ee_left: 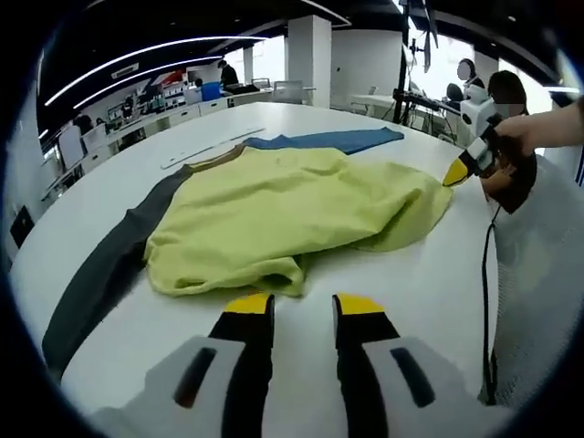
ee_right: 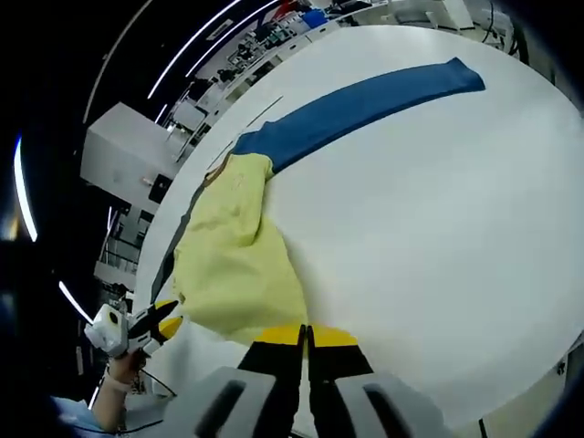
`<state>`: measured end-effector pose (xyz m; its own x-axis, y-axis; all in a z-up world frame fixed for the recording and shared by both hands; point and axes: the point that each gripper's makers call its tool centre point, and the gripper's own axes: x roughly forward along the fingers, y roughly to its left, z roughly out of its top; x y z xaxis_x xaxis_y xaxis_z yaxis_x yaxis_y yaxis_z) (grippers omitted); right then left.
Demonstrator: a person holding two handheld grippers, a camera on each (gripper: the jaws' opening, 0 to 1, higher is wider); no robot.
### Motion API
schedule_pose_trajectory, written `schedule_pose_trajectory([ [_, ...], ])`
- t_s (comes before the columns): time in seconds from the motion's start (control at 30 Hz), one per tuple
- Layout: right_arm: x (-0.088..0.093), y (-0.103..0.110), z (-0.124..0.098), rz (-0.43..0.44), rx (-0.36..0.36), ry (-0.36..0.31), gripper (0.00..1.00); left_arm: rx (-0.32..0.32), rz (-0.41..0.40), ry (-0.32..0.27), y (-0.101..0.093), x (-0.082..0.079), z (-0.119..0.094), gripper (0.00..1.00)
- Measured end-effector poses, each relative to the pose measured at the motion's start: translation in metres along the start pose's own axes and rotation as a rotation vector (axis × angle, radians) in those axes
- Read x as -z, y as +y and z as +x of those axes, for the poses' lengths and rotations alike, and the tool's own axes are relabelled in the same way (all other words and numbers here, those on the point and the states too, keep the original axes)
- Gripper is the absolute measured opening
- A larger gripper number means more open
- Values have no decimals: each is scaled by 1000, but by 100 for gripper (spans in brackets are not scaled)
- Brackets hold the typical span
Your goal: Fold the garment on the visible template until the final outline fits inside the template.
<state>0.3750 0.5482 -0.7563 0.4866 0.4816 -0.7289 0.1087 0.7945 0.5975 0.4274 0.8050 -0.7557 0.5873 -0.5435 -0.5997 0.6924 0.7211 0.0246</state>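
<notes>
Left gripper view: garment (ee_left: 292,214) just beyond tool (ee_left: 303,310)

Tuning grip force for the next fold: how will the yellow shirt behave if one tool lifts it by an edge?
Likely floppy: the yellow shirt lies rumpled in soft folds, so a lifted edge should sag and drape. Probably light, as thin fabric. It may slide on the smooth white table and drag off the grey strip and blue strip under it.
</notes>
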Motion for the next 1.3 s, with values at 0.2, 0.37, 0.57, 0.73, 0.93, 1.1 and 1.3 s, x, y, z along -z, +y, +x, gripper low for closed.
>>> schedule_pose_trajectory([
  [0.2,1,-1,1,-5,-1,3,0,-33,33,14,5,0,10,17],
  [0.37,2,1,2,-18,-3,6,0,-52,-4,17,10,-1,14,4],
  [0.57,2,1,2,-12,-5,3,0,-32,-143,11,12,-9,7,0],
  [0.73,3,2,3,-12,-5,1,0,-13,-194,-31,20,-31,-6,0],
  [0.93,2,-1,3,-15,-3,2,0,9,-210,-102,39,-73,-19,0],
  [1.1,-1,-3,3,-9,-3,-3,0,28,-218,-128,48,-97,-17,0],
  [1.3,-4,-7,3,-1,-1,-10,0,59,-227,-116,61,-106,2,0],
])
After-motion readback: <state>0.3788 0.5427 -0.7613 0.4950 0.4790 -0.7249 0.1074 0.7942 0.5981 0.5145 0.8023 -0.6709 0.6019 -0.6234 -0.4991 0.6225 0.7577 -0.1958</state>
